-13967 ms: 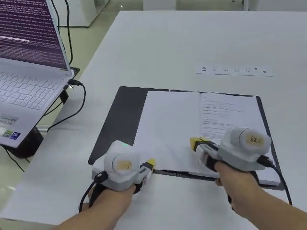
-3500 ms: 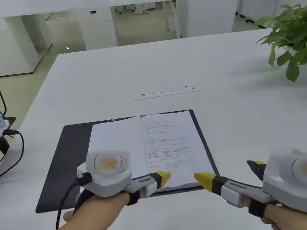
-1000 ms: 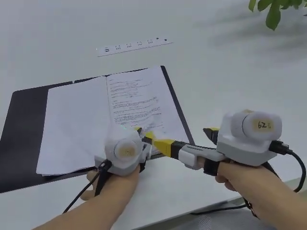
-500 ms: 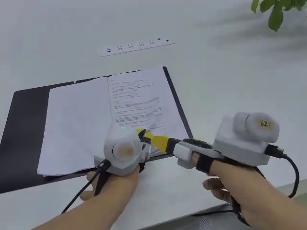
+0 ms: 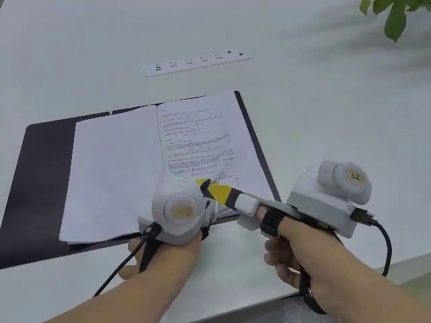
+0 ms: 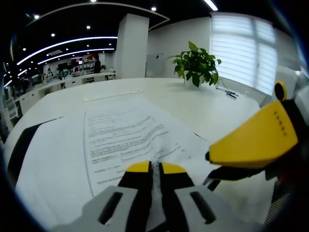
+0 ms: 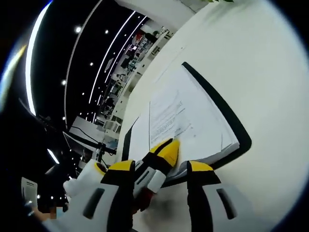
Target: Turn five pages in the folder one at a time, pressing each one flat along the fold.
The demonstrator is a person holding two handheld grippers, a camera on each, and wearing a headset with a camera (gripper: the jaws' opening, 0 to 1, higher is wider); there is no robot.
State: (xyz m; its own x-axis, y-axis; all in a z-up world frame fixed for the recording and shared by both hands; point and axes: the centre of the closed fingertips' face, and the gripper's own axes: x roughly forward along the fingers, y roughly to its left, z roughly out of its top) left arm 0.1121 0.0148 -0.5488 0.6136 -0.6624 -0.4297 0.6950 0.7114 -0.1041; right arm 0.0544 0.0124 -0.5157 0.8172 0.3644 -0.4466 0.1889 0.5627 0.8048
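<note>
White worktop (image 5: 323,101). Folder (image 5: 40,175) lies open and flat on it, black cover showing on the left. The printed page (image 5: 202,141) is on the folder's right half. Left claw (image 6: 153,167) is clenched on that page's near edge, with paper visible between the jaws. Right claw (image 7: 160,166) is released, jaws wide either side of the left claw's yellow tip, at the folder's near edge. Plant (image 5: 397,17) at the far right. Power strip (image 5: 195,62) lies beyond the folder, apart from it.

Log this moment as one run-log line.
left hand-held gripper: shut, tip at lower edge of printed page | right hand-held gripper: open beside it | folder: open
</note>
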